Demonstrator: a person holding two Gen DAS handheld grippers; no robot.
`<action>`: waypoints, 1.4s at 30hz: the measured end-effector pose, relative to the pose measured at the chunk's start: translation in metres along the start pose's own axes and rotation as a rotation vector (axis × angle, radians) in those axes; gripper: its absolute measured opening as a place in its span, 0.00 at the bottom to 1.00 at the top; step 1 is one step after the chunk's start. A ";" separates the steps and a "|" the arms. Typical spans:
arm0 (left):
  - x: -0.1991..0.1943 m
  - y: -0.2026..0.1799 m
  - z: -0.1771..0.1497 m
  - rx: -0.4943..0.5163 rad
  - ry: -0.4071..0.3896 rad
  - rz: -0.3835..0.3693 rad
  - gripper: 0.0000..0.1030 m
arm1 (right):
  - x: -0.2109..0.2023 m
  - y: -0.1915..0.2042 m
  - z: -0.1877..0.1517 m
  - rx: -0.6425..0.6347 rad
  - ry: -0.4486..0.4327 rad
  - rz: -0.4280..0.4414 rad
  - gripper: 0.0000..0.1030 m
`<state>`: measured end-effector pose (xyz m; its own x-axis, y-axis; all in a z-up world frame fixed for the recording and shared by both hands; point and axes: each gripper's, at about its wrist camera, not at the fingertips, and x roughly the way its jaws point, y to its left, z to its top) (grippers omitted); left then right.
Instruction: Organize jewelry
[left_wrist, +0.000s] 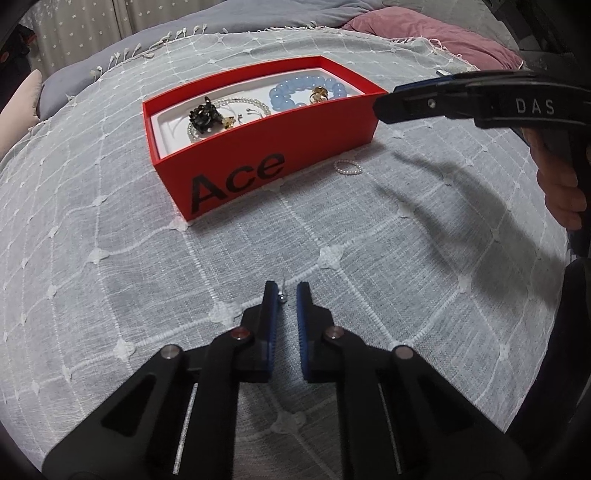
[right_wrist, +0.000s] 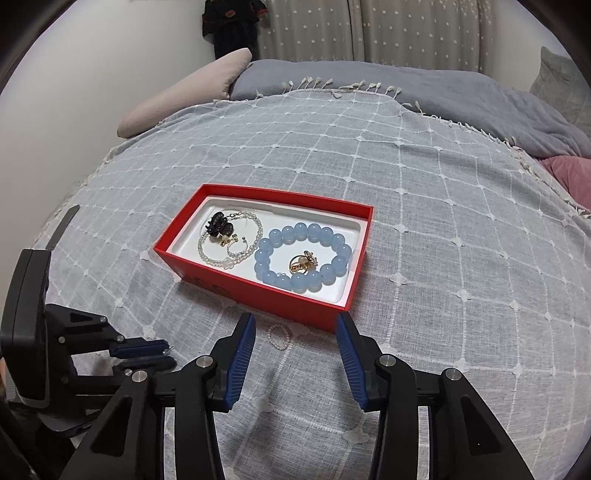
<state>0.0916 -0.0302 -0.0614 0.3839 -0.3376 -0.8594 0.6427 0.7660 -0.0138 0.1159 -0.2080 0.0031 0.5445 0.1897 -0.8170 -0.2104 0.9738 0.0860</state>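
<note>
Left tongs (left_wrist: 284, 293) narrowly apart around a small stud earring (left_wrist: 282, 295), touching one pad. Right tongs (right_wrist: 295, 332) wide apart, empty, above the pearl ring (right_wrist: 279, 336) on the bed beside the red box (right_wrist: 258, 295); only the left view showed the earring

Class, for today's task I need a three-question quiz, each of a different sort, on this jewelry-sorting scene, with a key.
1. True or false: the blue bead bracelet lies inside the red box.
2. Which item lies on the bedspread outside the box? A) small pearl ring B) black hair claw C) gold ring
3. Fill in: between the fingers of the left gripper sits a small ____.

Key: 1 true; 2 A; 3 stud earring, beside the left finger; whether it is gripped is unclear. The right gripper is open.
</note>
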 end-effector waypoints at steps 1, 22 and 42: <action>0.000 0.000 0.001 -0.002 0.001 0.001 0.09 | 0.001 0.000 -0.001 0.000 0.007 0.000 0.44; -0.017 0.027 0.007 -0.111 -0.048 0.015 0.05 | 0.056 0.026 -0.023 -0.141 0.117 0.000 0.33; -0.030 0.028 0.011 -0.117 -0.089 0.015 0.05 | 0.048 0.035 -0.017 -0.155 0.108 0.002 0.04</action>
<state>0.1056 -0.0043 -0.0306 0.4531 -0.3689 -0.8115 0.5567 0.8281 -0.0656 0.1205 -0.1666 -0.0430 0.4550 0.1691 -0.8743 -0.3387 0.9409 0.0057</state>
